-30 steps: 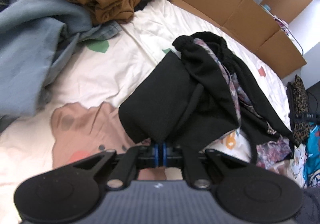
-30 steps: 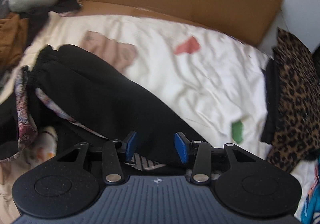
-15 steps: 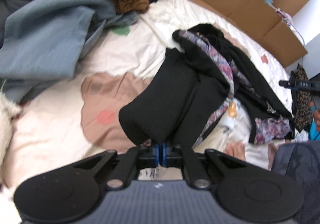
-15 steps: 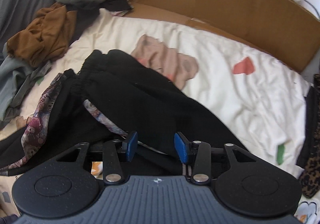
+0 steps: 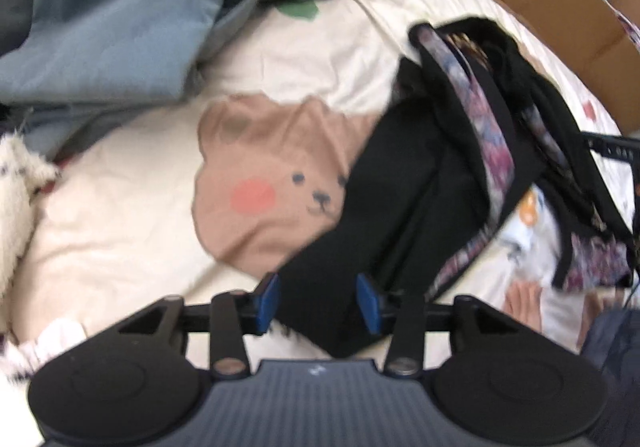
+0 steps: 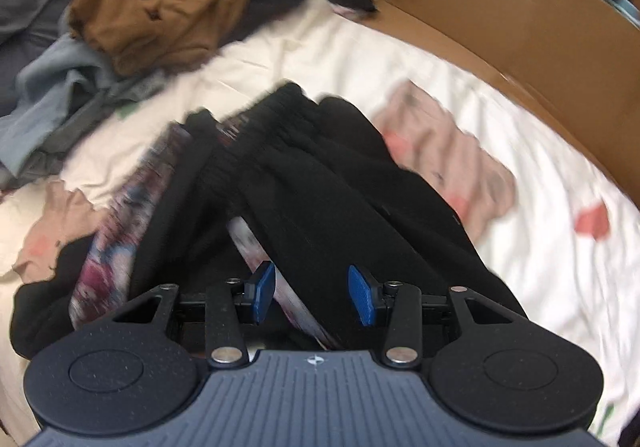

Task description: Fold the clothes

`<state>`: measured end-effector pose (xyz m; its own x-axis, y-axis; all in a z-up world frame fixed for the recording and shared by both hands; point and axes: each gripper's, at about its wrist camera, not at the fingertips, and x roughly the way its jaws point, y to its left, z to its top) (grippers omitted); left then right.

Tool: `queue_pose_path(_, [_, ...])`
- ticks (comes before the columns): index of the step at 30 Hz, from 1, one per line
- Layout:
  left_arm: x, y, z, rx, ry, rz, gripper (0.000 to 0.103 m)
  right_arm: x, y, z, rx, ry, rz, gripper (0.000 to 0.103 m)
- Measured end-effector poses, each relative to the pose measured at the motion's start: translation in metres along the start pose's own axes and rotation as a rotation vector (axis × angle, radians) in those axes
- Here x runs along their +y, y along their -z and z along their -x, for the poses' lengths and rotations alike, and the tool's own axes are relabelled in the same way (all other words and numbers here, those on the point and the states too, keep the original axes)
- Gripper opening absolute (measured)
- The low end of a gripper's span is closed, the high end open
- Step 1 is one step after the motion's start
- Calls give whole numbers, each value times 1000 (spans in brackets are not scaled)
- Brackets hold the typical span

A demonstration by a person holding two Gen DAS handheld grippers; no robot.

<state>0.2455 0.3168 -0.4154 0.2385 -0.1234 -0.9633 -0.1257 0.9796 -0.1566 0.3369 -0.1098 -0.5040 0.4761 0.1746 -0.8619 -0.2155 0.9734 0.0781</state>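
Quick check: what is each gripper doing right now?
Left gripper: jaws just opened, black garment between them, not pinched.
Right gripper: open over the black garment, holding nothing.

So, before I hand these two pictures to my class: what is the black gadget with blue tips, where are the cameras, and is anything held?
Each picture comes from a camera on a hand-held gripper, looking along its two blue-tipped fingers; a person carries one in each hand. The left gripper has just been opening: the black garment lies between its pads, no longer pinched. The right gripper is open over the same garment. Underneath is a cream bedsheet with bear prints; blue-grey clothes and a brown garment are piled farther back.
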Motion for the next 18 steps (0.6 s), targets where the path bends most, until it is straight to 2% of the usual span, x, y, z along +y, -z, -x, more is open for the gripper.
queue_pose_path(6, [-9, -38, -9, -73, 26, -10, 46, 18, -17, -10, -3, -75, 63, 35])
queue_pose_path(8, [-15, -48, -14, -86, 45, -3, 46, 23, -19, -17, 22, -96, 84, 26])
queue_pose_path(18, [-44, -97, -41, -152, 128, 24, 46, 35, -22, -35, 53, -38, 187, 26])
